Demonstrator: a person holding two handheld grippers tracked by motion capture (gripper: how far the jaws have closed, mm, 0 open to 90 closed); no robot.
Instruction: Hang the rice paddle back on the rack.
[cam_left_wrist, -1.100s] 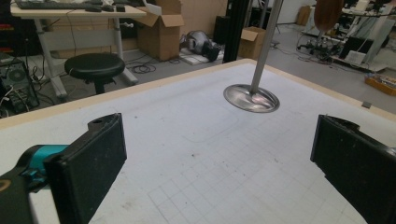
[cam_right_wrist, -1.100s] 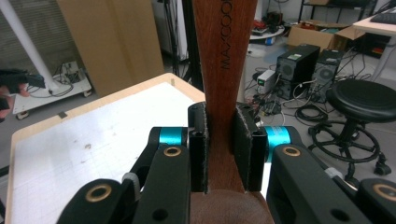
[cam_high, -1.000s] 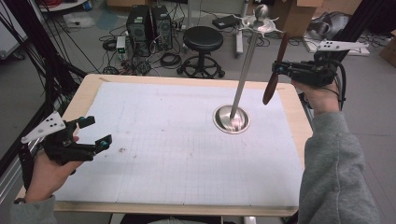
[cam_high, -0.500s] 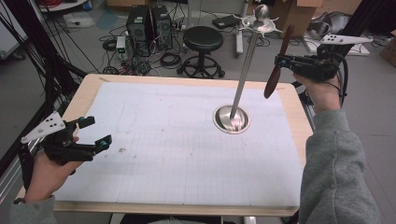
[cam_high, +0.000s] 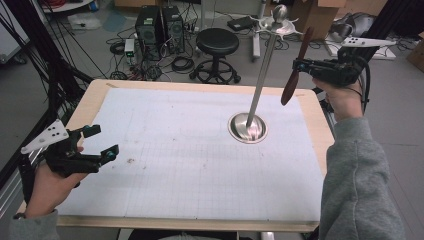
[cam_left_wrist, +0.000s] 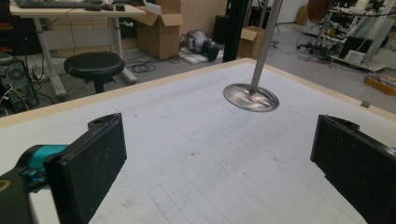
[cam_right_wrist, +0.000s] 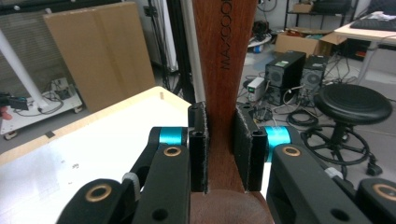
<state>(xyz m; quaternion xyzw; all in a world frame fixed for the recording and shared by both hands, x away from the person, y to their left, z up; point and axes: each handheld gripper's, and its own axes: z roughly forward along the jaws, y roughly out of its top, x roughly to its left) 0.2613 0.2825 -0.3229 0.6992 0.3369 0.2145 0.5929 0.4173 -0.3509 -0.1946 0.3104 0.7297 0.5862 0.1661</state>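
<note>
I have the right gripper (cam_high: 300, 66) raised above the far right corner of the table (cam_high: 90, 102), its jaws pinched on a dark wooden spoon (cam_high: 294, 75). In the right gripper view the jaws press flat on both sides of the spoon's (cam_right_wrist: 223, 70) handle, which runs up out of the top of that view. From above, the spoon hangs tilted, its lower end over the table's right rim and its upper end near the top of the metal stand (cam_high: 260, 75). The spoon is close beside the stand's pole but apart from it.

The stand's round base (cam_high: 248, 127) sits right of the table's middle, and the pole leans up toward the far edge.

My left gripper (cam_high: 100, 142) sits low at the near left, just inside the left edge, with its jaws spread wide and nothing between them. In the left gripper view the white gridded mat (cam_left_wrist: 196, 140) lies bare all the way to the base (cam_left_wrist: 251, 97). That leaves open room across the near half and the left half of the table. A black stool (cam_high: 217, 42) stands on the floor beyond the far edge.
</note>
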